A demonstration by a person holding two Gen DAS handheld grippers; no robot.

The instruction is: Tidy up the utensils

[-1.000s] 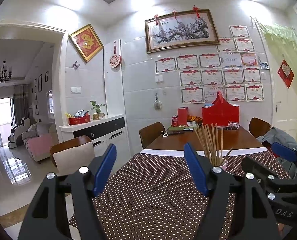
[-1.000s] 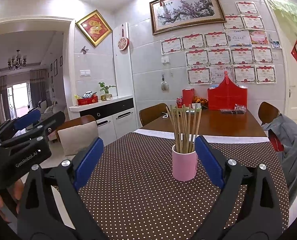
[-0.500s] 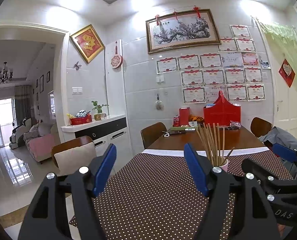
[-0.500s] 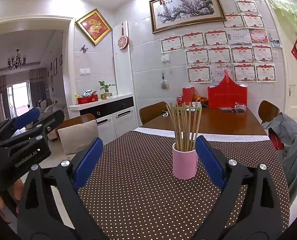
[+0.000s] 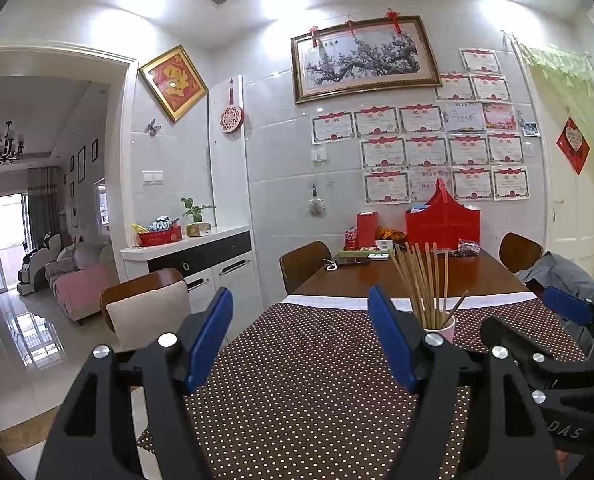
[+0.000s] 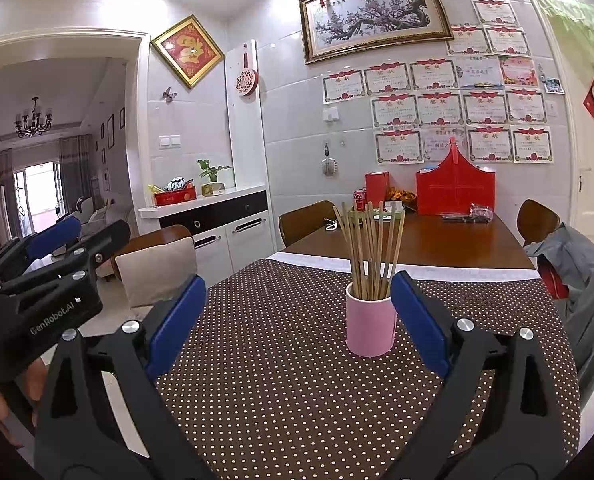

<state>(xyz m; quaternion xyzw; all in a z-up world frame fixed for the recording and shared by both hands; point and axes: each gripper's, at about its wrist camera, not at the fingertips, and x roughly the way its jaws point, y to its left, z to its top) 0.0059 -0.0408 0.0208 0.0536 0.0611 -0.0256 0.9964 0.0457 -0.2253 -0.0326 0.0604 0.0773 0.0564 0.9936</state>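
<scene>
A pink cup (image 6: 370, 328) stands upright on the brown dotted tablecloth (image 6: 281, 360) and holds several wooden chopsticks (image 6: 371, 248). My right gripper (image 6: 297, 320) is open and empty, held above the near part of the cloth, with the cup just inside its right finger. My left gripper (image 5: 299, 340) is open and empty, further left. In the left wrist view the cup (image 5: 443, 326) and chopsticks (image 5: 425, 284) stand beyond its right finger (image 5: 391, 340). Each gripper shows at the edge of the other's view.
The wooden table (image 6: 437, 240) beyond the cloth carries a red basket (image 6: 455, 188), a red box, a can and small items. Chairs stand around; one with a cushion (image 6: 157, 268) at left, one with a grey jacket (image 6: 585, 280) at right. A white sideboard (image 6: 213, 220) stands left.
Both views have drifted slightly; the cup sits a touch lower and nearer in the right wrist view. Both grippers stay open.
</scene>
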